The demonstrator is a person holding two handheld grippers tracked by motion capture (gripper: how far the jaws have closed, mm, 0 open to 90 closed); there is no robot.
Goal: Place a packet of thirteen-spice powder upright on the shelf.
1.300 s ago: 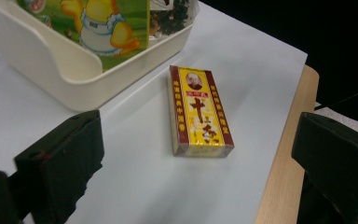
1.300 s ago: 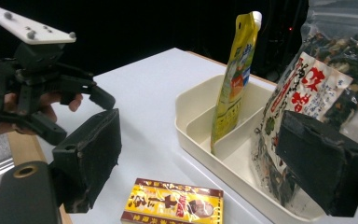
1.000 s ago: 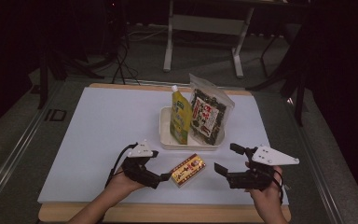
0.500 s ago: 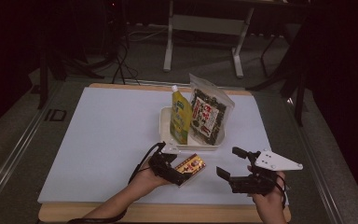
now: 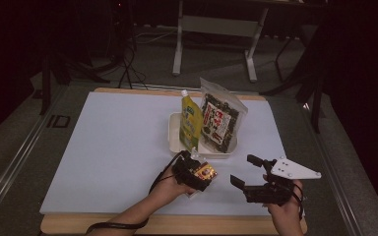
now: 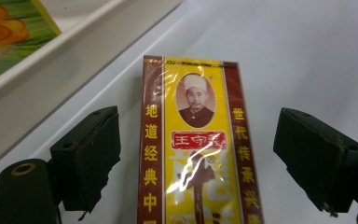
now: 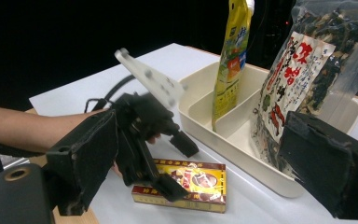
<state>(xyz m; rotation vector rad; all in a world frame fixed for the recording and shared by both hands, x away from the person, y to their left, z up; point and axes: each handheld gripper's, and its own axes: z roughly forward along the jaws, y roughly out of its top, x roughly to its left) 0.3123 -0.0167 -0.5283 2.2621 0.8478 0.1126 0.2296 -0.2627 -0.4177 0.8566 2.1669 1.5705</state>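
On the counter (image 5: 103, 147), just in front of the cream tray (image 5: 174, 142), my left claw (image 5: 195, 173) sits low over a yellow and maroon box (image 6: 193, 154), its jaws spread wide with one on each side of the pack and neither touching it. That box lies flat on the white surface, printed side up, close to the tray's near wall. My right claw (image 5: 246, 174) hovers off to the right, near the counter's front edge, jaws likewise wide apart and holding nothing. Inside the divided tray, a yellow-green spouted pouch (image 5: 190, 120) stands upright, and a clear bag of dark dried food (image 5: 220, 120) with a red and white label leans in the compartment beside it.
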